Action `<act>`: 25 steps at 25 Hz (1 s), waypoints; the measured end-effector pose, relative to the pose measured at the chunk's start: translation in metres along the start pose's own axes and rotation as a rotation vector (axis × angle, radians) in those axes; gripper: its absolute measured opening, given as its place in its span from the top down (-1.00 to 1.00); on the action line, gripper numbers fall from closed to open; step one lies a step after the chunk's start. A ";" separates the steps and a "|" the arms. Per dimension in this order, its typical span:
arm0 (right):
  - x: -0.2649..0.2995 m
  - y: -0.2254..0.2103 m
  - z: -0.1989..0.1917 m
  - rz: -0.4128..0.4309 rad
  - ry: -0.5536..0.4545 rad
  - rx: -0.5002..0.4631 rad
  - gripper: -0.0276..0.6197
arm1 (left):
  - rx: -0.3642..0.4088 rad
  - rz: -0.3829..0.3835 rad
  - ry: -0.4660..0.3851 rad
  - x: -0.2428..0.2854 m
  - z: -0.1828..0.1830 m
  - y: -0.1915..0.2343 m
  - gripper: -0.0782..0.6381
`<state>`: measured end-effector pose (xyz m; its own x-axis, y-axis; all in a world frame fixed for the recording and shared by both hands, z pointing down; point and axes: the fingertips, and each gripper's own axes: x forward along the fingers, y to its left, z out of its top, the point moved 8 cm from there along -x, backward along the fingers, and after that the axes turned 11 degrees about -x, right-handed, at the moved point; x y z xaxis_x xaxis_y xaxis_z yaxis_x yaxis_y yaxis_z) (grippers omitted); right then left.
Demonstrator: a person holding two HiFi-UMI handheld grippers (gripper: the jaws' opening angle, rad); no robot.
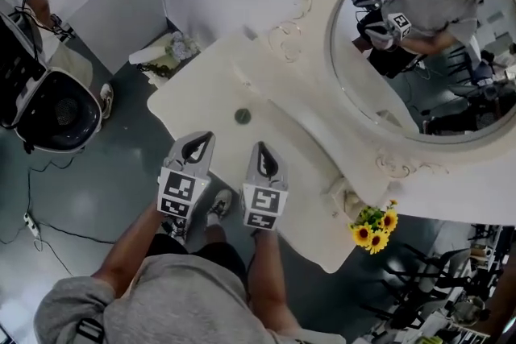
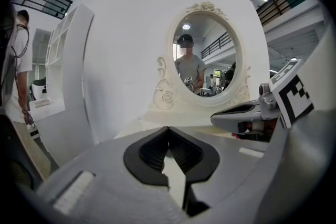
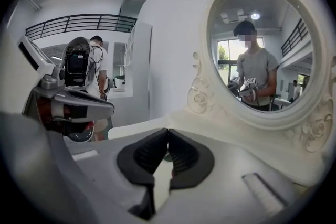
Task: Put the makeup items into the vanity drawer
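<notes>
A small dark green round item (image 1: pixel 243 116) lies on the cream vanity top (image 1: pixel 306 173), a short way beyond both grippers. My left gripper (image 1: pixel 208 136) hovers over the vanity's near edge, shut and empty, its pads (image 2: pixel 157 147) meeting at the tip. Beside it on the right, my right gripper (image 1: pixel 261 146) is also shut with nothing in it, and its pads (image 3: pixel 181 152) touch. Each gripper shows in the other's view: the right gripper (image 2: pixel 244 113) and the left gripper (image 3: pixel 79 107). No drawer front is in view.
A big oval mirror (image 1: pixel 419 44) in an ornate frame stands at the vanity's back and reflects the person. Yellow flowers (image 1: pixel 375 225) sit at the right end, a pale bundle (image 1: pixel 169 51) at the left end. A round dark device (image 1: pixel 56 113) with cables lies on the floor at left.
</notes>
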<state>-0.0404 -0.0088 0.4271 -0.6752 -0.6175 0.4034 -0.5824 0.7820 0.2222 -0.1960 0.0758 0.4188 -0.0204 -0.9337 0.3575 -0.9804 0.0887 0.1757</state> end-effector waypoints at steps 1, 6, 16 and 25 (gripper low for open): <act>0.008 0.000 -0.001 0.015 0.004 -0.005 0.90 | -0.007 0.013 0.004 0.003 -0.002 0.004 0.75; 0.048 -0.001 -0.009 0.095 0.043 -0.014 0.90 | -0.044 0.074 0.036 0.021 -0.010 0.021 0.75; 0.115 -0.002 -0.045 0.204 0.117 -0.017 0.90 | -0.094 0.151 0.121 0.062 -0.042 0.045 0.75; 0.150 0.000 -0.066 0.260 0.188 0.004 0.77 | -0.123 0.195 0.141 0.077 -0.055 0.052 0.75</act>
<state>-0.1122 -0.0959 0.5459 -0.7065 -0.3705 0.6031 -0.4033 0.9109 0.0871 -0.2381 0.0281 0.5063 -0.1709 -0.8378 0.5185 -0.9294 0.3118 0.1975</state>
